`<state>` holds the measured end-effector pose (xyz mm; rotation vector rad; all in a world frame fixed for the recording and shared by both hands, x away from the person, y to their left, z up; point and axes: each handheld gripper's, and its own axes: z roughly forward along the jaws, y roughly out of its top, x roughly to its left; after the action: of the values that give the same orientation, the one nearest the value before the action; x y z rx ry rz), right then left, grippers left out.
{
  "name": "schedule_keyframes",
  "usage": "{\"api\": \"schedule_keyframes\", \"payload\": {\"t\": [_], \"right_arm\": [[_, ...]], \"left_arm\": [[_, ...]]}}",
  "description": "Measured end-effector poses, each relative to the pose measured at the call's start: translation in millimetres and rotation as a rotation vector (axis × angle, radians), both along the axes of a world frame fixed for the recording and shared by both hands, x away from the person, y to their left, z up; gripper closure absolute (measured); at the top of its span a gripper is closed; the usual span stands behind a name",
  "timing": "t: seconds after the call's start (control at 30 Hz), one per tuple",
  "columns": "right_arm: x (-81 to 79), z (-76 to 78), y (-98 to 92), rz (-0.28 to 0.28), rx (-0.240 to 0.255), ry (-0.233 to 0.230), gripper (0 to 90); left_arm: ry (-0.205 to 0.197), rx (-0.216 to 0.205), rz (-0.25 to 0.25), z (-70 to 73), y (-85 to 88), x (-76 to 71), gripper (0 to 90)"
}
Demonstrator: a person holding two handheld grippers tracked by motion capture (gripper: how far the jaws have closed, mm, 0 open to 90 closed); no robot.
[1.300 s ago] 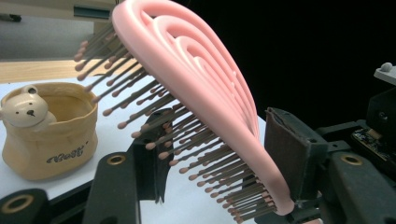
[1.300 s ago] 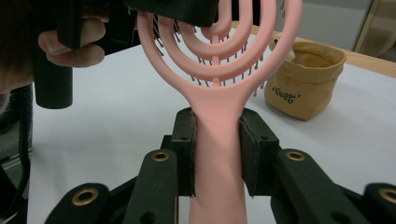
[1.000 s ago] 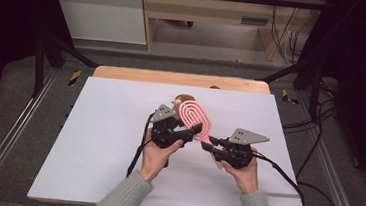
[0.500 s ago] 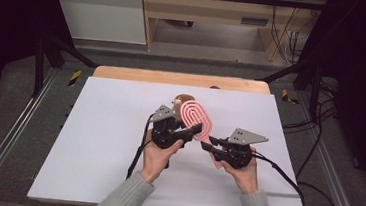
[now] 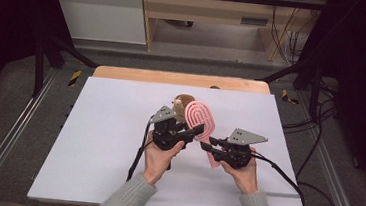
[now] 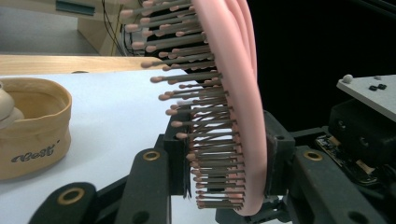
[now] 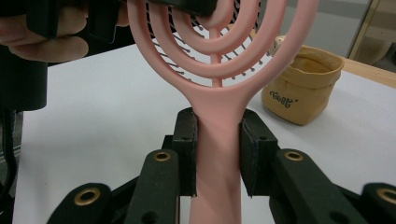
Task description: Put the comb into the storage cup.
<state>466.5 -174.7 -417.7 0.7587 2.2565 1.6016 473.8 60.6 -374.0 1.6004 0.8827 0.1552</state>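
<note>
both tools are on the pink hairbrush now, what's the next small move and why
Probably release the right tool from the handle. The left tool, which has just been closing, now pinches the pink hairbrush head across bristles and back, so it looks handed over, perhaps bound for the tan fabric pouch.

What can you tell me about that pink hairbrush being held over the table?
The hairbrush looks like pink plastic: an oval head of open concentric loops, rows of thin dark bristles with pink tips, and a flat handle. It is held off the white table, head raised. The right tongs clamp the handle from both sides. The left tongs, whose jaws have just been closing, pinch the lower head, one jaw on the bristles, one on the back. Nothing else touches it.
</note>
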Motion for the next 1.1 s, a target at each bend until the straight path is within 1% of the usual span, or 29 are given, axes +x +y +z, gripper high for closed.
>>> {"api": "schedule_keyframes", "payload": {"t": [0.53,0.8,0.93,1.1], "right_arm": [[-0.2,1.6,-0.5,0.011,0.002,0.001,70.3],[0.2,2.9,-1.7,0.007,0.01,0.012,68.0],[0.4,3.9,-2.7,0.002,0.013,0.01,64.6],[0.6,5.9,-4.7,-0.01,0.021,0.007,56.7]], "left_arm": [[-0.031,0.013,-0.024,3.3,-1.9,-4.1,63.3],[-0.05,0.035,-0.028,6.1,-3.6,-5.7,63.5],[-0.061,0.039,-0.025,7.8,-2.9,-6.7,63.5],[-0.07,0.049,-0.012,9.8,0.3,-6.3,63.6]]}}
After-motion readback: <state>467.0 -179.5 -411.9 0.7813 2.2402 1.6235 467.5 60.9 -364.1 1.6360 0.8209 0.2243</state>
